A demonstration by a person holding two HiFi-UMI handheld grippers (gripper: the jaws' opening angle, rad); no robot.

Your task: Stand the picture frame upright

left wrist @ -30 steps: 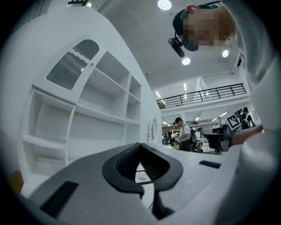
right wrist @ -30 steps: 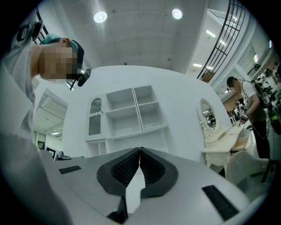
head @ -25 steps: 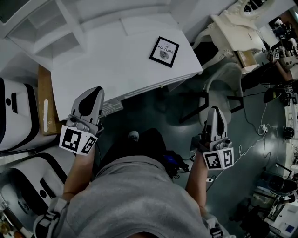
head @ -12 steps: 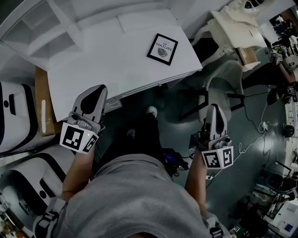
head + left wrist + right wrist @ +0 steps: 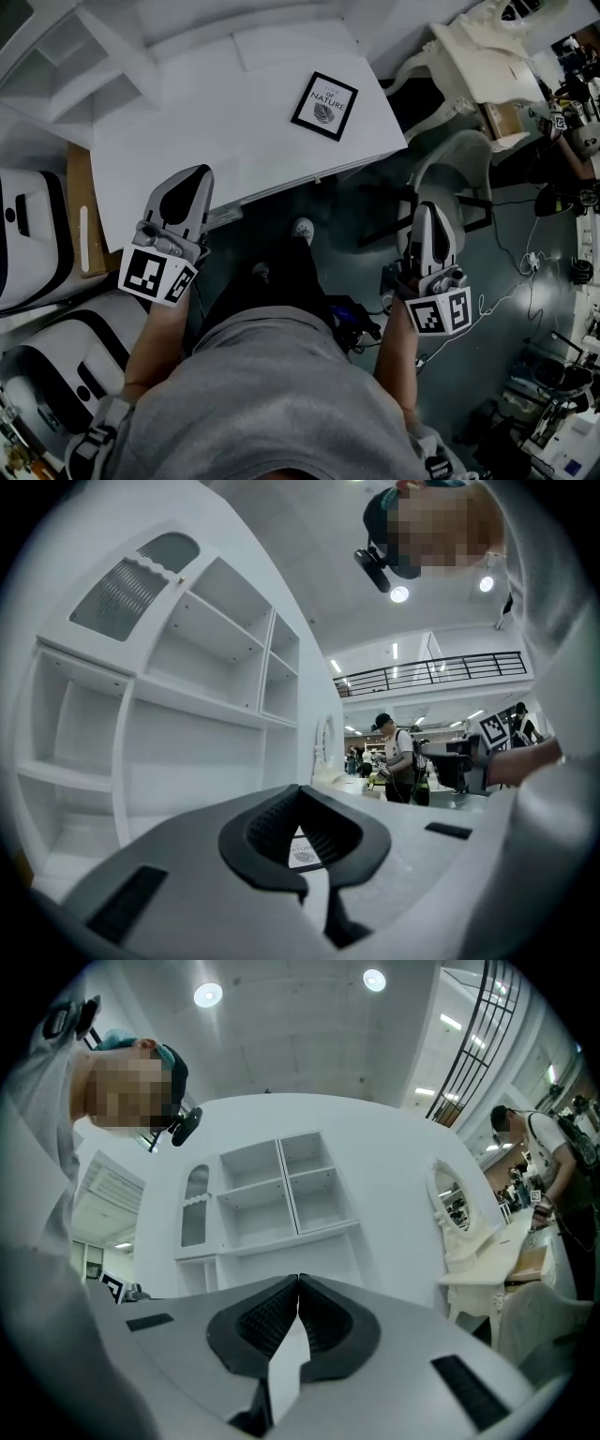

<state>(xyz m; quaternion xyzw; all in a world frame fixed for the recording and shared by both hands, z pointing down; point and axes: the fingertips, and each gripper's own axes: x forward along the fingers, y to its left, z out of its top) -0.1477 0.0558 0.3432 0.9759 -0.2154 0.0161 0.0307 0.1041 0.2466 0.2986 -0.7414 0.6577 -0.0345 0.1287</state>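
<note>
White table (image 5: 216, 122) stretches ahead of both grippers. The picture frame (image 5: 324, 105) lies flat on it, face up, well ahead and between them, probably waiting to be lifted by an edge. The left gripper (image 5: 190, 178) and right gripper (image 5: 427, 214) are both closed tight, empty and touching nothing.

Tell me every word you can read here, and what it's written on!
"NATURE": on the print in the picture frame lying flat on the white table.
Smaller line above it: too small to read.
On the left gripper and right gripper: square marker patterns only, no words.
</note>
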